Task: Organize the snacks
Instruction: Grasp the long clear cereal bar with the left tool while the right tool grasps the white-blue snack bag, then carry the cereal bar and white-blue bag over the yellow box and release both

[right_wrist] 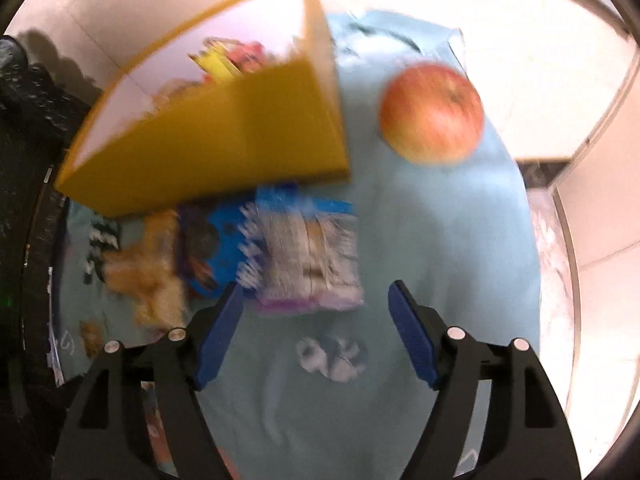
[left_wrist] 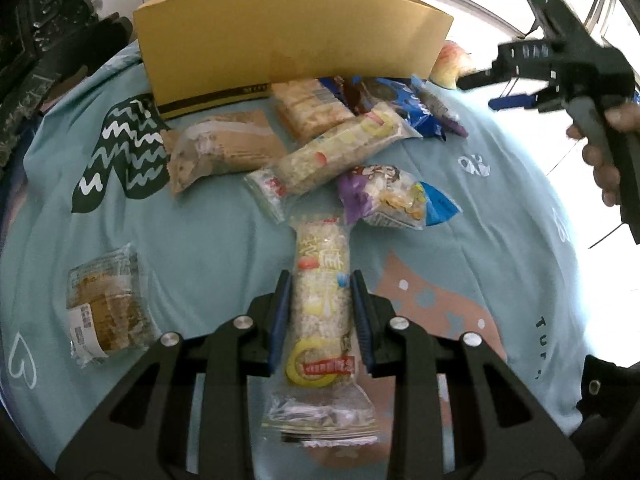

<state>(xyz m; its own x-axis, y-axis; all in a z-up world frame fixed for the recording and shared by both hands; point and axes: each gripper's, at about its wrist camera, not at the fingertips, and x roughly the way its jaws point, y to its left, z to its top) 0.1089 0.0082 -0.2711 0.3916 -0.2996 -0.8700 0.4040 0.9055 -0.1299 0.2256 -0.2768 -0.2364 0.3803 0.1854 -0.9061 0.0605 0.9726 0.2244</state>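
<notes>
A: Start at your left gripper point(left_wrist: 320, 320). Jaws clamped on the rice-puff bar point(left_wrist: 320, 308), blue pads pressing both long sides near the middle. Clear wrapper ends stick out ahead of and behind the pads. The bar looks lifted off the blue cloth point(left_wrist: 200, 240), though I can't be sure.

B: And your right gripper point(right_wrist: 316, 332)?

A: Jaws wide apart, nothing between them. It hangs over bare cloth, with a clear purple-edged packet point(right_wrist: 312, 264) just beyond the fingertips. That view is blurred, so the print is unreadable.

B: How far along are you?

A: Early to middle, by my guess. The yellow box point(left_wrist: 288, 40) at the far edge already holds a few packets, seen from the right wrist; they're too smeared to name. Most snacks are not yet in. A second rice-puff bar point(left_wrist: 340, 148) lies across the pile, a brown packet point(left_wrist: 224, 152) to its left, a cracker pack point(left_wrist: 308, 108) against the box wall, a blue cookie bag point(left_wrist: 404, 104) beside it, a purple-and-blue bag point(left_wrist: 392, 196) nearest your held bar, and a wrapped cake point(left_wrist: 108, 304) alone, well to the left.

B: Anything in the way?

A: The pile sits between your held bar and the box, so you'd likely need to carry over it and clear the box wall. An apple point(right_wrist: 432, 112) rests right of the box, apart from it. Your right gripper is near that corner; mind the two crossing.
</notes>
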